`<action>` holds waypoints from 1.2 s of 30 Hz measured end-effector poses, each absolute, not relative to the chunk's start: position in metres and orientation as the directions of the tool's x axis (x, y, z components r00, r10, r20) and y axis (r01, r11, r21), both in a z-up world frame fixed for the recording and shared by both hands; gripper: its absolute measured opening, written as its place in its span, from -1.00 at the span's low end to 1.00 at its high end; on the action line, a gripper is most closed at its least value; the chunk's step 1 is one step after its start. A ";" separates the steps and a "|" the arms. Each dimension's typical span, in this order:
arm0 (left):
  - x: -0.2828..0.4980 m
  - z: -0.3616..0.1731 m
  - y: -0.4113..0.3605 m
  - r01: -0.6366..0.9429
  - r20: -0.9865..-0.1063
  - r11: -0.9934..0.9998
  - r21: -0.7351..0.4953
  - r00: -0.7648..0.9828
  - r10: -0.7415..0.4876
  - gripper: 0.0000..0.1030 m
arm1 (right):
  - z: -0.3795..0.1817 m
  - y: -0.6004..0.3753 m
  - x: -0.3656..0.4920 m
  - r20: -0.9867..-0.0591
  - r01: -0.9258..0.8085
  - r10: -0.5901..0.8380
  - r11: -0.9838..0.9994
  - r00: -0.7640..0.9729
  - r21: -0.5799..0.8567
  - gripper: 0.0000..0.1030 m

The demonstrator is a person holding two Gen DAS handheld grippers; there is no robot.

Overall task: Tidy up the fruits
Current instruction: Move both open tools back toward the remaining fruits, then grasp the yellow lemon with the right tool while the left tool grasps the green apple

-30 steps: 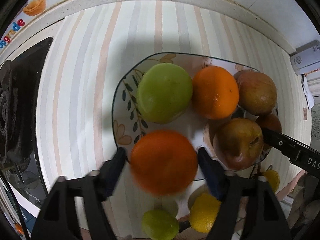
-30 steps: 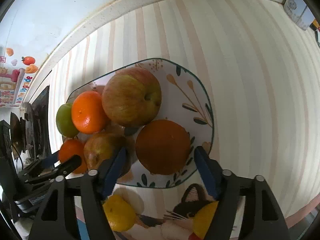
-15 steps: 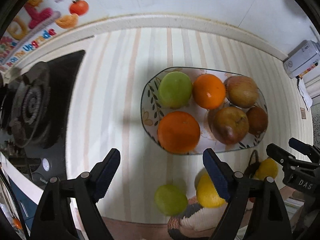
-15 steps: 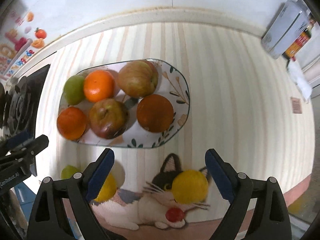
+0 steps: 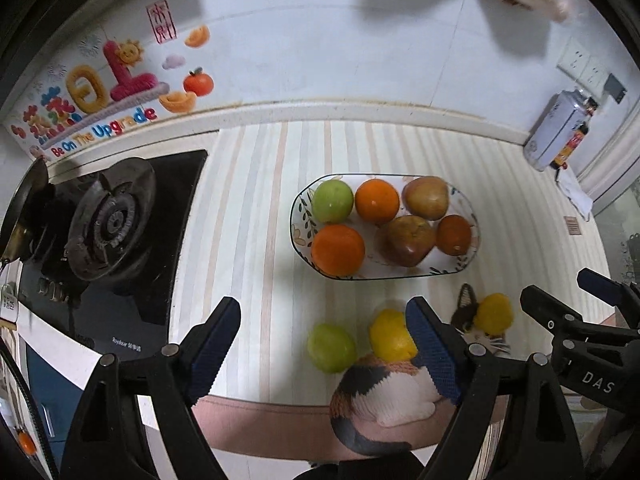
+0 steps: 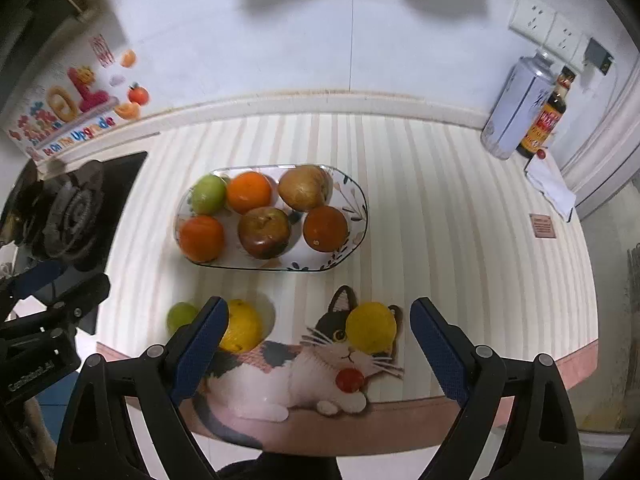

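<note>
Fruit not yet in the plate point(image 5: 466, 272) lies low in the left wrist view: a green fruit point(image 5: 331, 347) just ahead of the left gripper point(image 5: 326, 344), between its spread, empty jaws, and a lemon point(image 5: 390, 340) touching the line of the right-hand finger. This hand seems nearer to both.

In the right wrist view, the right gripper point(image 6: 316, 344) is also spread and empty. A second lemon point(image 6: 371, 327) sits on the cat mat point(image 6: 280, 384), between its jaws and a little ahead, so this one suits the right hand.
</note>
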State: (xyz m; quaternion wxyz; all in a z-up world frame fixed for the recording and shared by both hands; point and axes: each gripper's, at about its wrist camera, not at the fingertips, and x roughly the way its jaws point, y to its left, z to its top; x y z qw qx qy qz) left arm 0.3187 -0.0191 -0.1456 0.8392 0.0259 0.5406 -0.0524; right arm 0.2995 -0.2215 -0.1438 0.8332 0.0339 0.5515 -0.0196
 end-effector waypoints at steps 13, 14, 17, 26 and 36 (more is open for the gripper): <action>0.256 -0.084 -0.011 0.115 -0.844 0.992 -0.045 0.527 -0.100 0.64 | -0.079 -0.216 0.224 -0.870 0.063 0.037 0.995 0.491 0.078 0.83; 0.252 -0.080 -0.011 0.120 -0.838 0.992 -0.046 0.535 -0.103 0.64 | -0.076 -0.215 0.221 -0.868 0.062 0.036 0.995 0.495 0.076 0.83; 0.244 -0.071 -0.011 0.124 -0.826 0.992 -0.038 0.555 -0.101 0.64 | -0.068 -0.213 0.212 -0.859 0.062 0.037 0.995 0.511 0.081 0.83; 0.241 -0.068 -0.010 0.127 -0.822 0.991 -0.050 0.558 -0.113 0.64 | -0.071 -0.215 0.212 -0.857 0.093 0.074 0.986 0.509 0.141 0.83; 0.276 -0.122 -0.001 0.057 -0.845 0.989 0.133 0.529 0.083 1.00 | -0.170 -0.213 0.266 -0.912 0.110 0.217 0.957 0.348 0.270 0.83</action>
